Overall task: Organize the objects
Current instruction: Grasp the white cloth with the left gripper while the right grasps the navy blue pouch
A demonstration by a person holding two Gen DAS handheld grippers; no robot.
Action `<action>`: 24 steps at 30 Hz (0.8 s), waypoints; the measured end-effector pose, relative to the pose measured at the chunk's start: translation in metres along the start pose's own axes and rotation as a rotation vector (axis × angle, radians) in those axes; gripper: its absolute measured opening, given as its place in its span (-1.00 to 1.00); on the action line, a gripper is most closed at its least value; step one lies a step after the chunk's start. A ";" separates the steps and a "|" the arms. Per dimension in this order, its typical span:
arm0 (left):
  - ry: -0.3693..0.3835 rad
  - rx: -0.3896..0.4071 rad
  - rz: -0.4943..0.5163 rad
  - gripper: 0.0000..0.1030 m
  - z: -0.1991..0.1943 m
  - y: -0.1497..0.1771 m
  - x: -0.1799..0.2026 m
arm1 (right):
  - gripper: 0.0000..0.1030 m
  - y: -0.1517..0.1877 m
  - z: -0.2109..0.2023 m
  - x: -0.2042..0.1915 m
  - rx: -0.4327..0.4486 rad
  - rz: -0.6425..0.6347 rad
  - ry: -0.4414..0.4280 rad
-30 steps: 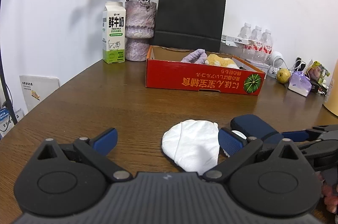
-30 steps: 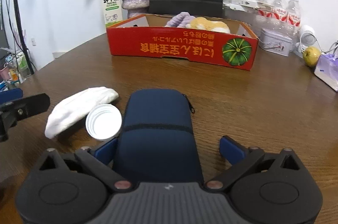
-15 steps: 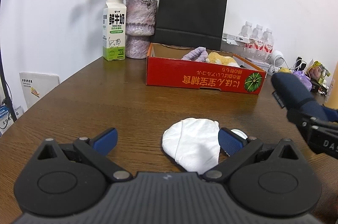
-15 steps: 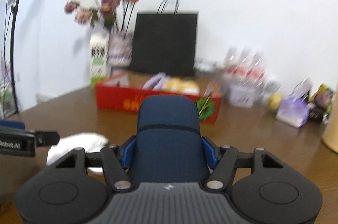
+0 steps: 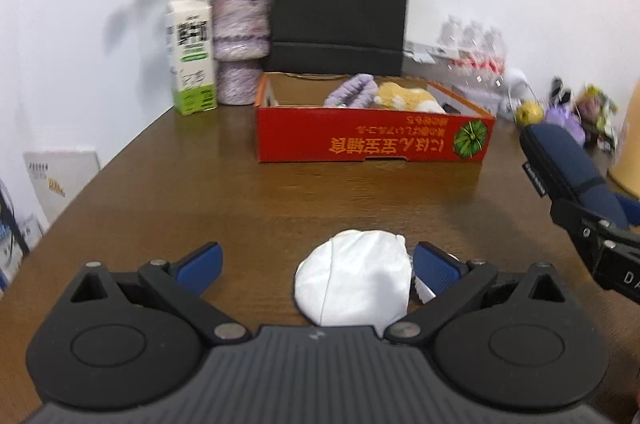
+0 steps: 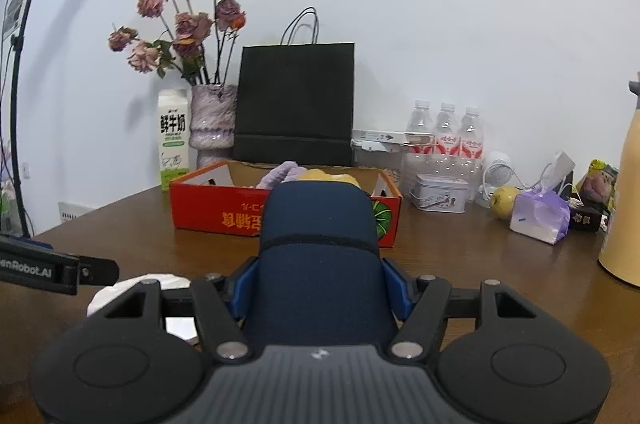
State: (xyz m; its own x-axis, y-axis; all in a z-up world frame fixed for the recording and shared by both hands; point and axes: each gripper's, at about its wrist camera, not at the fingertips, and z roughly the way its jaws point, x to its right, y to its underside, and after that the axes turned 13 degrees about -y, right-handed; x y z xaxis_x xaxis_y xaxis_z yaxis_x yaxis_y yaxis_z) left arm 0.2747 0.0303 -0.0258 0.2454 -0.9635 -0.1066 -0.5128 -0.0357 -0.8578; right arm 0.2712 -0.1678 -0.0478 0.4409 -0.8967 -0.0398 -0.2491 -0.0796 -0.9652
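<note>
right gripper [image 6: 320,288] clamps navy case [image 6: 318,224]; "robot.ai" on left gripper [image 6: 40,270].

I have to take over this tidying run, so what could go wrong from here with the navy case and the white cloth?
The right gripper is shut on only the near end of the navy case; its long free end might sag or slip. Carried low, it could clip the front wall of the red box. The left gripper is open with the white cloth off-centre, beside a small white round thing, so closing may snag both.
</note>
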 end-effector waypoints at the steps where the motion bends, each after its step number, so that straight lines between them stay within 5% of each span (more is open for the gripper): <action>1: 0.001 -0.001 0.017 1.00 0.002 -0.002 0.003 | 0.23 0.000 0.000 0.001 0.003 0.006 0.004; 9: 0.054 -0.116 -0.008 1.00 0.034 0.007 0.003 | 0.23 0.001 0.001 0.005 0.006 0.014 0.013; 24: 0.084 -0.137 0.017 1.00 0.037 0.016 0.009 | 0.23 0.001 0.001 0.002 0.010 0.000 0.010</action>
State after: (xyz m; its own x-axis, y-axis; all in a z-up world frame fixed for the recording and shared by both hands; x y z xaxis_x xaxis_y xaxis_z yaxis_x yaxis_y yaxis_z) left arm 0.2994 0.0310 -0.0594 0.1692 -0.9829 -0.0727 -0.6253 -0.0500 -0.7788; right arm 0.2727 -0.1691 -0.0487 0.4317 -0.9012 -0.0376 -0.2403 -0.0747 -0.9678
